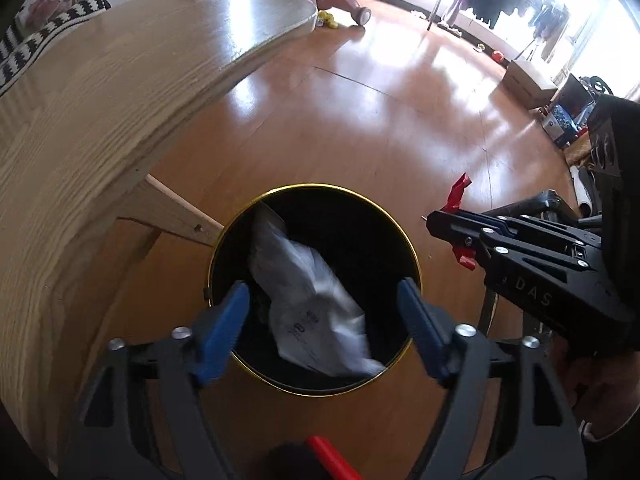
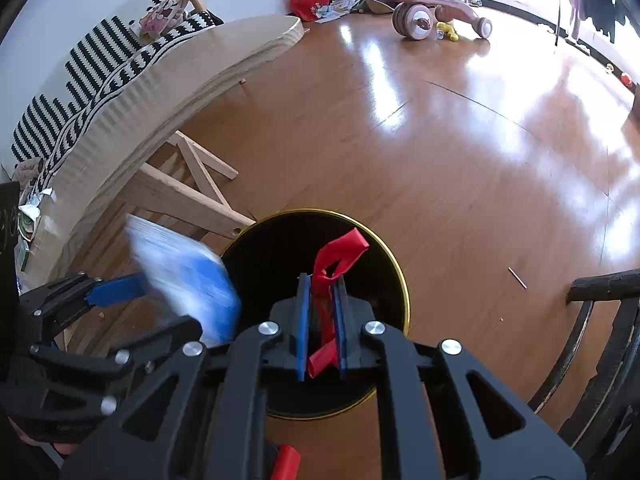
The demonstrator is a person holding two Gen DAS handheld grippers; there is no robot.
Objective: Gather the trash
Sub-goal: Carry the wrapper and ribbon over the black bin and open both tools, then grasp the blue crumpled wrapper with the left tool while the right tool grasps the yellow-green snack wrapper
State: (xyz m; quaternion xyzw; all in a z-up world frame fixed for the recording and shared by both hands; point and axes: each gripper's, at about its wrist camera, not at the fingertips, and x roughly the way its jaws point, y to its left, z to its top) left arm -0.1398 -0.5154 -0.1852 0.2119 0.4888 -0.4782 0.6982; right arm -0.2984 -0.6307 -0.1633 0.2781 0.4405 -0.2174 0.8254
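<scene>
A white wrapper [image 1: 316, 300] is being dropped into the bin [image 1: 416, 256] from the spread left gripper [image 1: 324, 304]. A light, limp red scrap [image 2: 332, 276] is being pinched mid-length by the right gripper [image 2: 322, 320].

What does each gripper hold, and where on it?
Right gripper: red wrapper, pinched near its middle. Left gripper: open, nothing held.

Glossy wooden floor [image 2: 440, 152], pale table [image 1: 80, 128], perhaps sunlit windows.

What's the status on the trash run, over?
Left tongs open, white-blue wrapper dropping into black bin. Right tongs shut on red scrap above bin. Nothing in the way.
</scene>
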